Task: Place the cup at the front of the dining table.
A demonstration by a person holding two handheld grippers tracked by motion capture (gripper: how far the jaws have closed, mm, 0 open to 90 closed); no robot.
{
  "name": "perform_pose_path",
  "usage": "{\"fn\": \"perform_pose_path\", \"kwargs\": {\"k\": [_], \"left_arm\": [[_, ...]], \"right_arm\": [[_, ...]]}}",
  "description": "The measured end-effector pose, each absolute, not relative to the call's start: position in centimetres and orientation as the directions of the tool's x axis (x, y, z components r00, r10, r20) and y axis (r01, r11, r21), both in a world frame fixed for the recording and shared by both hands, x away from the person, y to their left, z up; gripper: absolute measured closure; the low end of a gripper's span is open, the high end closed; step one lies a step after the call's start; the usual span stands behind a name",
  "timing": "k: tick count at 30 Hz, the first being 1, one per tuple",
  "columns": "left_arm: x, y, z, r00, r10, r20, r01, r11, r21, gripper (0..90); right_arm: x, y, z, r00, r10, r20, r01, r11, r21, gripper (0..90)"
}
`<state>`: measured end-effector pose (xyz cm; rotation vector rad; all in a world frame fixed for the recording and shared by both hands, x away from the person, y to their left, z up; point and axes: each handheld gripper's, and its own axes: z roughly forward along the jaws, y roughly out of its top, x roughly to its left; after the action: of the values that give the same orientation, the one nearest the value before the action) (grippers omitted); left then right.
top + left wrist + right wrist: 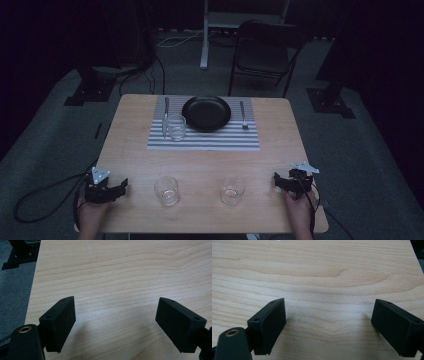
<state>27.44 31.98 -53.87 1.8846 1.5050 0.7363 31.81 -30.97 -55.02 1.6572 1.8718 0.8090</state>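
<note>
The work seems to stand at its beginning: both grippers rest at the near edge of the light wooden table (200, 165), and no glass is taken yet.

The left gripper (121, 186) is left of the nearer-left clear drinking glass (166, 190); its jaws stand spread over bare wood and hold nothing. The right gripper (276, 180), also spread and empty, is right of the second clear glass (233, 191).

I judge the next move calls for sliding one gripper sideways until its jaws stand around a glass, then closing gently.

black plate (206, 113), grey-and-white striped placemat (200, 141), pale wood table (200, 165).
</note>
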Motion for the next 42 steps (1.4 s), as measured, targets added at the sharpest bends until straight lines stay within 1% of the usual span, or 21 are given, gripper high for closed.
{"fn": "perform_pose_path", "kwargs": {"k": [9, 12, 17, 19, 29, 32, 35, 37, 42], "left_arm": [[26.3, 31.9, -54.0, 0.18, 0.982, 0.054, 0.637, -0.158, 0.755, 17.1], [26.0, 32.0, -54.1, 0.157, 0.986, 0.054, 0.636, -0.143, 0.759, 17.1], [25.5, 32.4, -54.1, 0.103, 0.991, 0.085, 0.639, -0.132, 0.758, 17.1], [25.2, 32.7, -54.1, 0.093, 0.992, 0.081, 0.636, -0.122, 0.762, 17.1], [23.9, 32.8, -54.0, 0.1, 0.991, 0.091, 0.636, -0.134, 0.76, 17.1], [23.4, 32.8, -54.0, 0.088, 0.992, 0.092, 0.644, -0.128, 0.754, 17.1], [23.0, 33.1, -53.8, 0.049, 0.995, 0.088, 0.644, -0.099, 0.759, 17.1], [22.9, 33.4, -53.7, 0.035, 0.997, 0.067, 0.633, -0.074, 0.771, 17.1], [23.2, 33.2, -53.9, 0.043, 0.997, 0.069, 0.64, -0.081, 0.764, 17.1]], "right_arm": [[31.8, -31.0, -55.0, -0.127, 0.992, 0.013, 0.689, 0.078, 0.72, 11.9], [31.8, -31.0, -55.0, -0.127, 0.992, 0.013, 0.689, 0.079, 0.72, 11.9], [31.8, -31.0, -55.0, -0.127, 0.992, 0.013, 0.689, 0.078, 0.72, 11.9], [31.8, -31.0, -55.0, -0.127, 0.992, 0.013, 0.689, 0.078, 0.72, 11.9], [31.8, -31.0, -55.0, -0.127, 0.992, 0.013, 0.689, 0.079, 0.72, 11.9], [31.8, -31.0, -55.0, -0.127, 0.992, 0.013, 0.689, 0.079, 0.72, 11.9], [31.8, -31.0, -55.0, -0.127, 0.992, 0.013, 0.689, 0.079, 0.72, 11.9], [31.8, -31.0, -55.0, -0.127, 0.992, 0.013, 0.689, 0.079, 0.72, 11.9], [31.8, -31.0, -55.0, -0.127, 0.992, 0.013, 0.689, 0.079, 0.72, 11.9]]}}
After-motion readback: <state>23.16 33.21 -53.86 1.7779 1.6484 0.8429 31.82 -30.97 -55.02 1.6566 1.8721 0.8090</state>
